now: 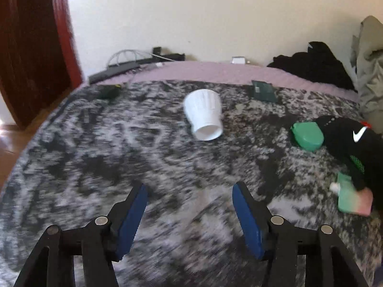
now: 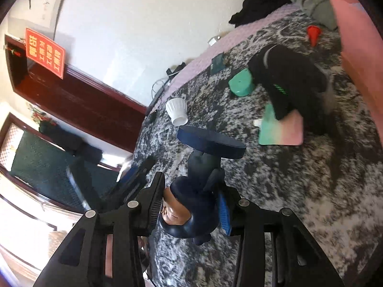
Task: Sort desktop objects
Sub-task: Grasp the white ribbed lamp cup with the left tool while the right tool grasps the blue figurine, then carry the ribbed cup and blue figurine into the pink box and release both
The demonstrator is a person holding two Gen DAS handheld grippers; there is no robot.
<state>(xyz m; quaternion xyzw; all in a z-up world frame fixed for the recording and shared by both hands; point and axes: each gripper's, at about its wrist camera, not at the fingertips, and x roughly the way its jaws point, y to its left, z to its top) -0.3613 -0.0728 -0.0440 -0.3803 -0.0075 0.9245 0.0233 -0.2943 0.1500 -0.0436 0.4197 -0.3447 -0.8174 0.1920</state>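
Hanging over the near part of the bed [image 1: 167,167], the left gripper [image 1: 190,199] has its blue pads about half apart with nothing between them. Ahead of it, toward the far edge, a white cup [image 1: 203,117] lies on its side, mouth turned back toward the fingers and slightly right, so its long axis runs nearly along the line of approach. The jaws would need to span it across the ribbed wall, not end-on.

The right gripper [image 2: 191,205] is clamped on a dark figurine [image 2: 191,205], pressed in from both sides at the body; its round base [image 2: 210,142] points away from the camera, toward the cup [image 2: 177,111]. The view is rolled, so the bed [image 2: 287,191] slopes across it.

Near the right edge lie a green box [image 1: 307,136], a black sock [image 1: 347,143] and a green-pink pouch [image 1: 354,201] partly under the sock; a dark card [image 1: 264,91] rests at the far edge.

The free left hand looks the better placed for the cup; the right is occupied and must set the figurine down first.
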